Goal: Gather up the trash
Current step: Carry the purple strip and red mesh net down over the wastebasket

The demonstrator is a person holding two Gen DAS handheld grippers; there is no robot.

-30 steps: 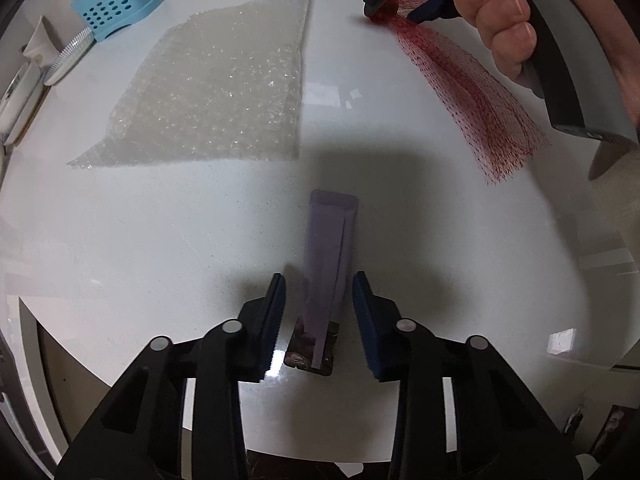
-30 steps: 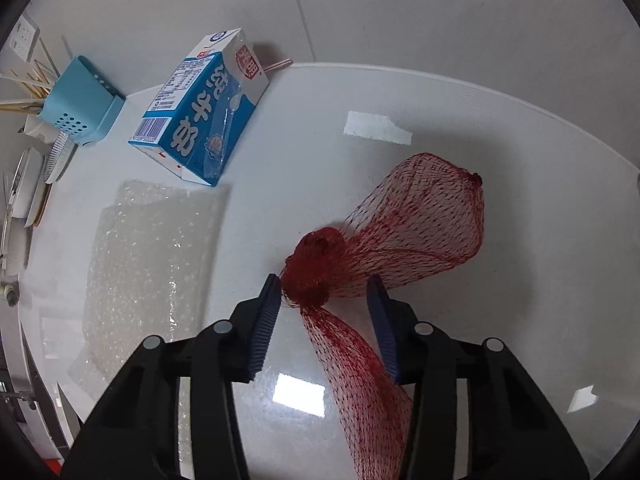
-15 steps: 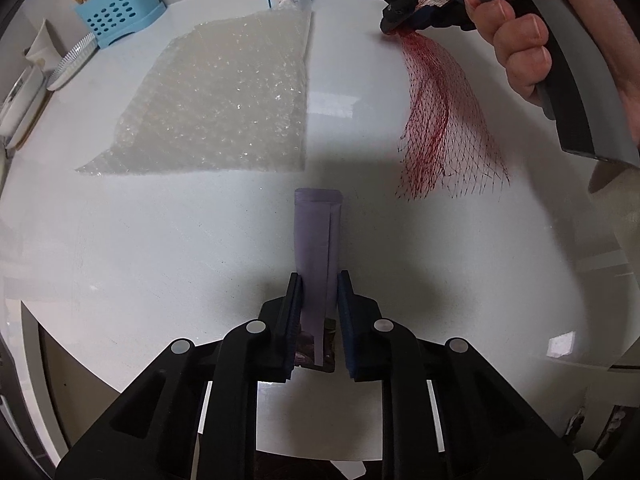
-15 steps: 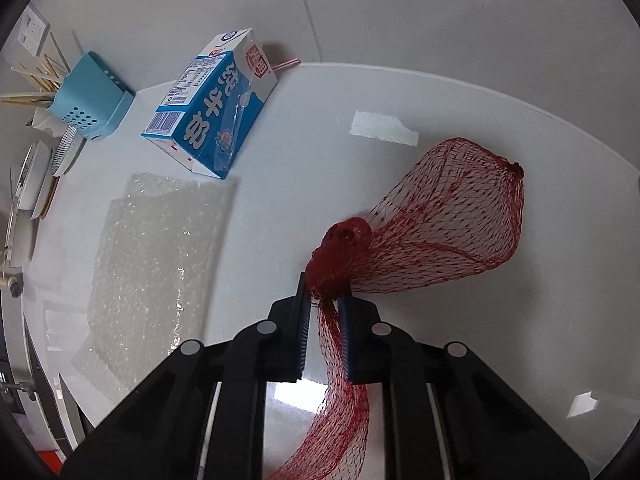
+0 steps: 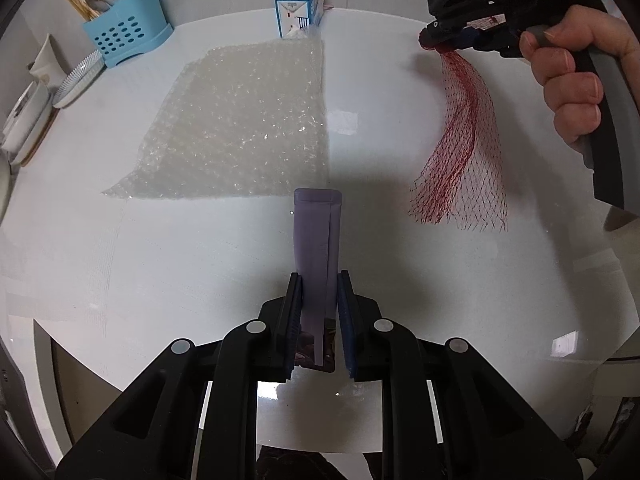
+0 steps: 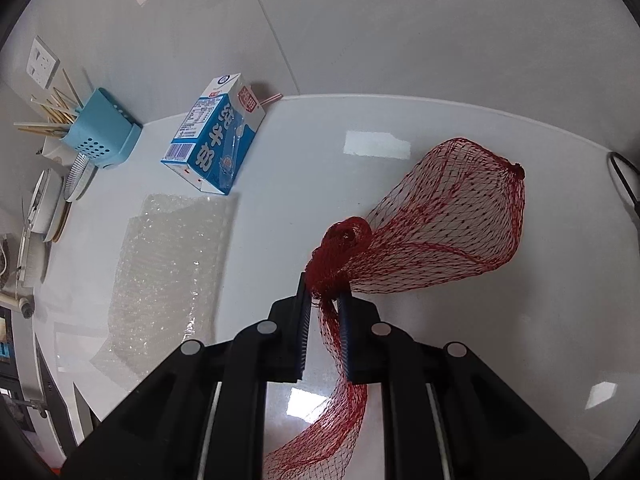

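My left gripper (image 5: 319,280) is shut on a flat purple wrapper (image 5: 316,236), which sticks out forward above the white table (image 5: 160,280). My right gripper (image 6: 324,292) is shut on the bunched middle of a red mesh net bag (image 6: 448,236). One end of the bag balloons out to the right and the other hangs below the fingers. In the left wrist view the right gripper (image 5: 448,40) is at the upper right in a person's hand (image 5: 576,92), and the red net (image 5: 464,152) dangles from it clear of the table.
A sheet of bubble wrap (image 5: 244,128) lies flat on the table. A blue and white milk carton (image 6: 218,132) lies on its side behind it. A blue utensil holder (image 5: 126,36) and stacked plates (image 5: 76,80) stand at the far left by the wall.
Both grippers went from open around their items to shut on them. Both have since risen, lifting the purple wrapper and the red net off the table.
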